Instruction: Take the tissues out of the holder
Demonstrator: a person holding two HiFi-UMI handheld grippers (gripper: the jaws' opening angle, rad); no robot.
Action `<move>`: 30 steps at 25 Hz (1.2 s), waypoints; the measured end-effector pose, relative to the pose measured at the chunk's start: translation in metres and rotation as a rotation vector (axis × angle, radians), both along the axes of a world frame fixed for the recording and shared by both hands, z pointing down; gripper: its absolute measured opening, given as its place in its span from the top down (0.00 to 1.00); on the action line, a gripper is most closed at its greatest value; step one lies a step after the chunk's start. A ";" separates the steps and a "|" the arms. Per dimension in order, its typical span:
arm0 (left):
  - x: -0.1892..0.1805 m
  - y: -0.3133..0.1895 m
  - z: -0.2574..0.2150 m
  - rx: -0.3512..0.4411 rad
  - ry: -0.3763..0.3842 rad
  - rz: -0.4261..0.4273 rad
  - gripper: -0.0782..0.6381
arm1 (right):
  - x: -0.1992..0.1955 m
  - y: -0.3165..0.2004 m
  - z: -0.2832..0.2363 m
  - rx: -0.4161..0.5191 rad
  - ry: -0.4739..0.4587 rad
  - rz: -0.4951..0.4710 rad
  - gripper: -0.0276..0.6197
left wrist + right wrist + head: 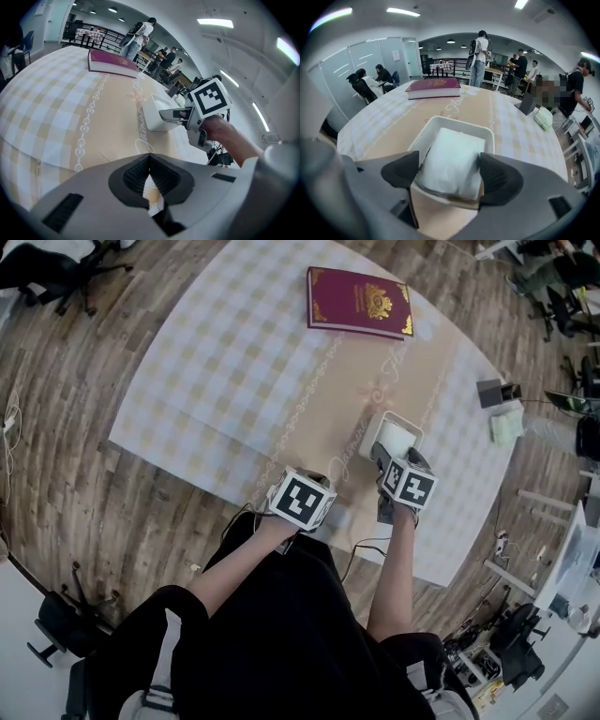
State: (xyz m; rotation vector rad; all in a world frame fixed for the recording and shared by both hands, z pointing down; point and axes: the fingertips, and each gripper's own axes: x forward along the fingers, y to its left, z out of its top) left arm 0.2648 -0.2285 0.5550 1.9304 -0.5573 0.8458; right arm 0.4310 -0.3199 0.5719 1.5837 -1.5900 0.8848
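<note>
Tissues (452, 157) sit stacked in the white holder (461, 123) on the table (389, 117), your right gripper (451, 177) wide open either side & not pressing; they're prob. soft, light & squashy, so pinch both flanks gently; left gripper (149, 174) closed, empty.

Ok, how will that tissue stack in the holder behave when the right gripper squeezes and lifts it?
The tissues look soft, pillowy, so they will probably squash and droop. Small paper stack, likely light. They fill most of the holder, which might lift along.
</note>
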 end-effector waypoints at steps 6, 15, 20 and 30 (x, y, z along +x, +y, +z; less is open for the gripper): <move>0.002 -0.001 0.009 -0.016 0.005 -0.001 0.89 | 0.003 0.000 0.009 -0.052 0.083 -0.011 0.34; -0.005 -0.003 0.010 -0.028 -0.004 0.010 0.89 | 0.002 0.001 0.003 -0.055 0.099 0.008 0.47; -0.009 -0.002 0.008 -0.024 0.001 0.021 0.89 | 0.002 -0.002 -0.010 0.005 0.105 0.036 0.50; -0.012 0.009 -0.002 -0.022 0.019 0.044 0.89 | -0.001 0.004 -0.055 0.098 0.106 0.070 0.50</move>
